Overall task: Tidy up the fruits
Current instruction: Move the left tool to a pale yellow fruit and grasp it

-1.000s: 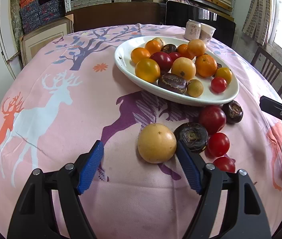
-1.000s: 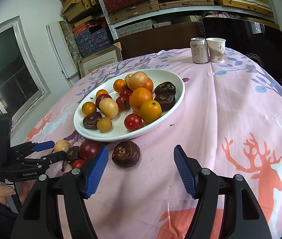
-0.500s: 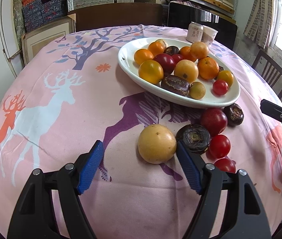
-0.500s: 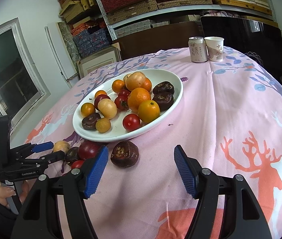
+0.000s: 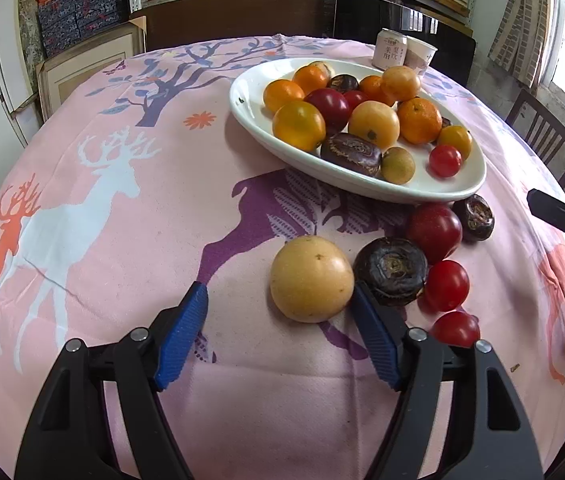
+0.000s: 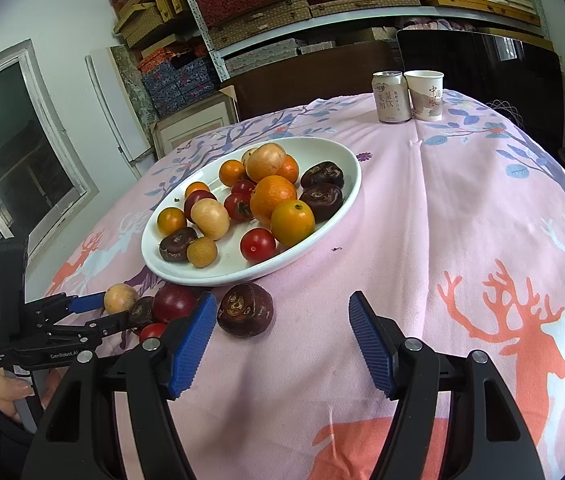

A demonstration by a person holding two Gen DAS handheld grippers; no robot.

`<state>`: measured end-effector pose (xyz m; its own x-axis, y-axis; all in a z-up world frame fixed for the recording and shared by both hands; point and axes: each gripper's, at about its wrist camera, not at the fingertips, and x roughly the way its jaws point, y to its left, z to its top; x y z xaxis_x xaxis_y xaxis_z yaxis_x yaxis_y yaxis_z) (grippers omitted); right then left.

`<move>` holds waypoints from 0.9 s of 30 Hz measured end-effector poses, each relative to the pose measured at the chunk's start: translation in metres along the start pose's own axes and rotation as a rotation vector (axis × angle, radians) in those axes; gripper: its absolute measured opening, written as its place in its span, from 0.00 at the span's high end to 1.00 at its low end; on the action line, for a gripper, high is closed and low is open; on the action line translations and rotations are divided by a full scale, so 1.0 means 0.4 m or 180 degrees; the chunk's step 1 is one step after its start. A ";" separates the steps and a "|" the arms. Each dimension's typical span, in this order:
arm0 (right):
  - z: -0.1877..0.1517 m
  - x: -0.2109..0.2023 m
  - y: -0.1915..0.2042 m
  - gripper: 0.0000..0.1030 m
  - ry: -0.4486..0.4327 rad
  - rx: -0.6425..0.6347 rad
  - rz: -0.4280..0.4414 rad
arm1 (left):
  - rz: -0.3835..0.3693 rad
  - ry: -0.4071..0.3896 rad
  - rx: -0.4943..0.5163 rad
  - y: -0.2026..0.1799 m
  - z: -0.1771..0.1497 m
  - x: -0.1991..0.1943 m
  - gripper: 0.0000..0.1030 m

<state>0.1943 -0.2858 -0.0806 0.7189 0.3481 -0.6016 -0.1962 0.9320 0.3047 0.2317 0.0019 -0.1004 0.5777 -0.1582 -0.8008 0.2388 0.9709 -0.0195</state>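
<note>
A white oval plate [image 5: 458,188] [image 6: 346,200] holds several oranges, tomatoes and dark fruits. On the cloth in front of it lie a yellow round fruit [image 5: 311,279] [image 6: 120,298], a dark fruit [image 5: 391,270], a red plum [image 5: 435,233], two small tomatoes [image 5: 446,285] and another dark fruit [image 5: 475,217] [image 6: 245,309]. My left gripper [image 5: 280,312] [image 6: 100,312] is open, its right finger beside the yellow fruit. My right gripper [image 6: 282,328] is open and empty, just right of the dark fruit.
A drink can [image 6: 391,97] and a paper cup [image 6: 424,94] stand at the table's far edge. Shelves with boxes [image 6: 282,12] and a dark chair [image 5: 542,140] lie beyond the pink deer-print cloth [image 6: 462,208].
Both grippers have eased slightly forward toward the loose fruits; the plate sits a little further right in the left wrist view. Both stay open.
</note>
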 end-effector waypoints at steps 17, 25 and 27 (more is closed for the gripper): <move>0.000 0.000 -0.005 0.33 0.0005 0.0003 -0.0008 | -0.0218 -0.0103 0.0048 -0.012 0.001 -0.015 0.63; -0.002 0.004 -0.001 0.33 0.0033 0.0005 -0.0025 | -0.0211 -0.0037 0.0114 -0.020 -0.002 -0.006 0.63; -0.002 0.006 0.002 0.33 0.0038 -0.0007 -0.0027 | -0.0206 -0.0046 0.0106 -0.018 -0.001 -0.006 0.63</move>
<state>0.1953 -0.2843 -0.0824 0.7126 0.3413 -0.6130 -0.1916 0.9352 0.2979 0.2283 -0.0046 -0.0987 0.5714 -0.2233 -0.7897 0.3019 0.9520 -0.0508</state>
